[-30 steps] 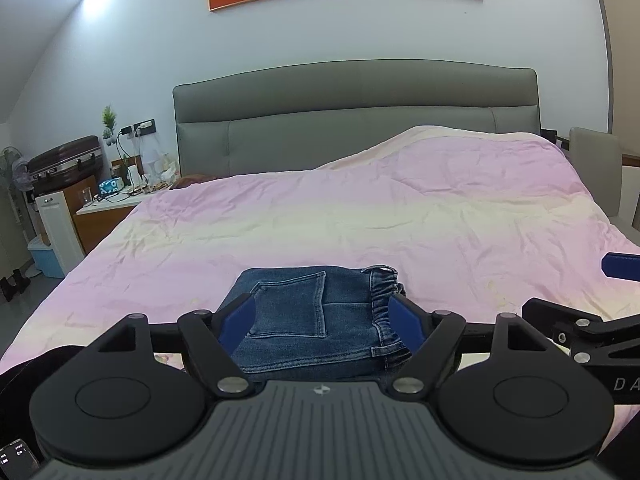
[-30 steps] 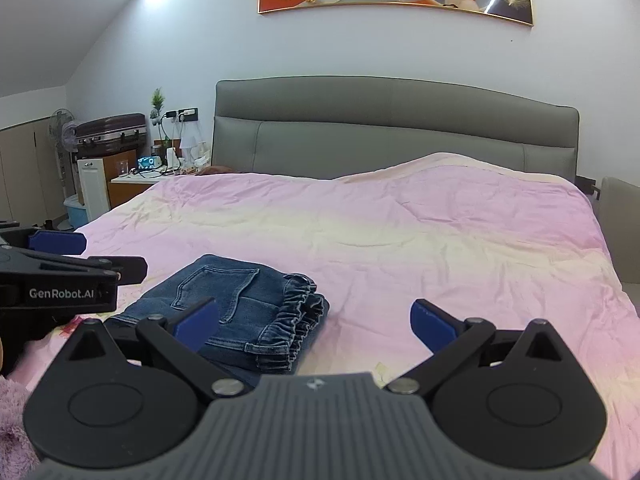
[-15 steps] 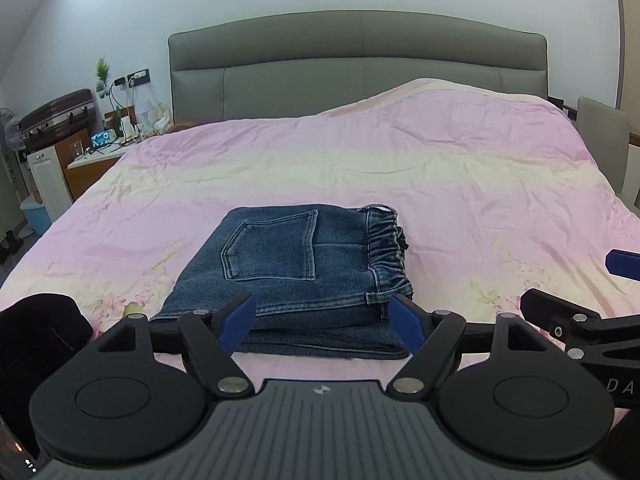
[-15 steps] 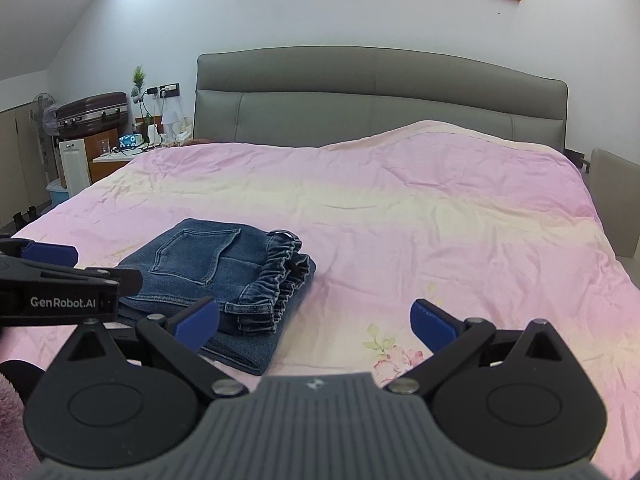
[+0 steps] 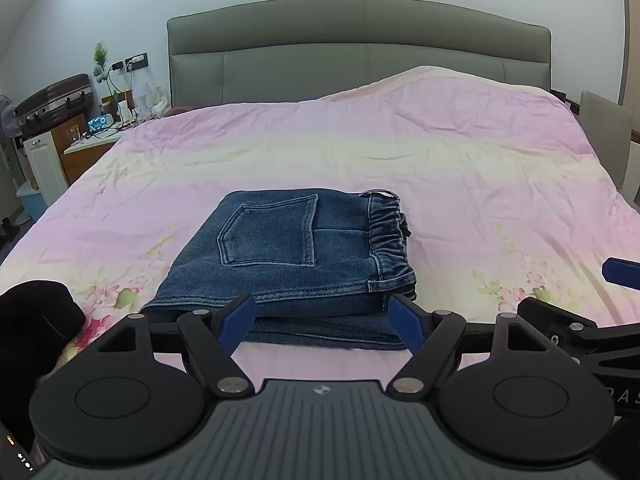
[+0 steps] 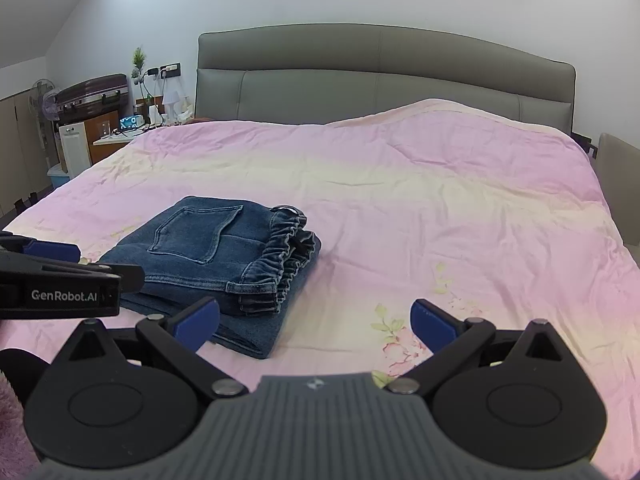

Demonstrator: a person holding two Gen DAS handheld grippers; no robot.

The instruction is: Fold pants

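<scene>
Blue denim pants (image 5: 296, 256) lie folded in a compact rectangle on the pink bedspread (image 5: 460, 184), back pocket up and elastic waistband to the right. My left gripper (image 5: 324, 322) hovers open just in front of their near edge, with nothing between its blue pads. In the right wrist view the same pants (image 6: 224, 256) lie to the left of centre. My right gripper (image 6: 316, 322) is open and empty over bare bedspread (image 6: 460, 208), to the right of the pants. The left gripper's side (image 6: 60, 280) shows at the left edge there.
A grey padded headboard (image 5: 360, 48) stands at the far end of the bed. A bedside table (image 5: 92, 140) with small items, a suitcase (image 5: 52, 100) and a fan are at the left. A dark cloth (image 5: 32, 328) lies at the near left edge.
Both views have tilted down and pulled back, so the folded pants show fully and sit further ahead of the grippers. Both grippers stay open; the pants have not moved.
</scene>
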